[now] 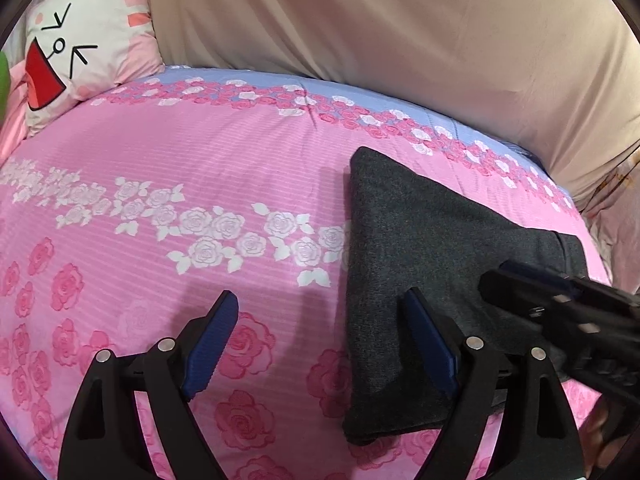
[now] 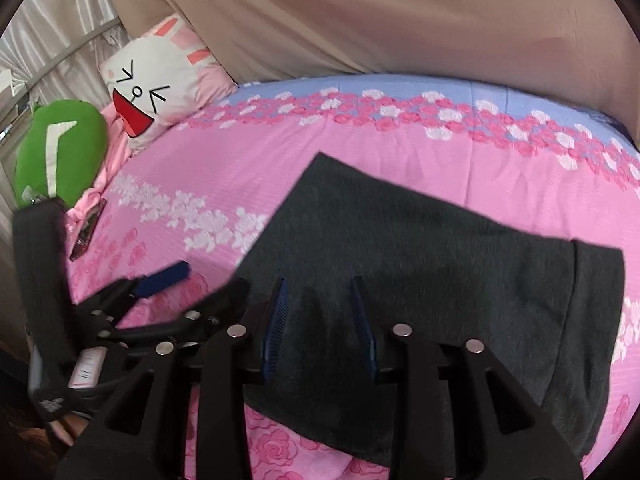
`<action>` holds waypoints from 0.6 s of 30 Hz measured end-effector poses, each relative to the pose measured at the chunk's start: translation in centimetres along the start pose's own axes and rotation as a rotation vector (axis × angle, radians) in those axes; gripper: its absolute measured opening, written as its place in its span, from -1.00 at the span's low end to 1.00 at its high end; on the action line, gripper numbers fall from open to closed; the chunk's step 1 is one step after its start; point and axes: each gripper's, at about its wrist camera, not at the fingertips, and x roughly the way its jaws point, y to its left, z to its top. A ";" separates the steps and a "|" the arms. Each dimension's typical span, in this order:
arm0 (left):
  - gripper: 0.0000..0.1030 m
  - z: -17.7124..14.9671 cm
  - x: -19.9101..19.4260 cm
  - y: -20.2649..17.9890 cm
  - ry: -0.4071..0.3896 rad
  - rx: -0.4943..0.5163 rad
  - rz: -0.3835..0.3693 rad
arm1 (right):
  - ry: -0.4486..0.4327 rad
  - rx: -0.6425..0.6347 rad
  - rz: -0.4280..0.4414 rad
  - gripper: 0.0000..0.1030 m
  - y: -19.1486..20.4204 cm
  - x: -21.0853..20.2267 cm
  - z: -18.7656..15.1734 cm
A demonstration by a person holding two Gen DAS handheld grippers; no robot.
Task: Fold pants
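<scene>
Pants (image 2: 420, 264) lie folded flat on the bed (image 1: 180, 160). Left claw (image 1: 328, 344) stands wide, empty, at their left edge; right claw (image 2: 320, 320) hovers narrow, gripping nothing. Smooth layers, align edges before the final fold.

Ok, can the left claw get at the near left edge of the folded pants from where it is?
Probably yes. The left claw is open, one finger already over the pants, and only bare bedspread lies beside that edge. The right claw sits further right.
</scene>
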 end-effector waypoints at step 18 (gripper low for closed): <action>0.58 -0.9 -3.6 4.5 -0.117 -0.053 0.066 | -0.224 0.145 -0.109 0.22 -5.5 -7.7 -4.3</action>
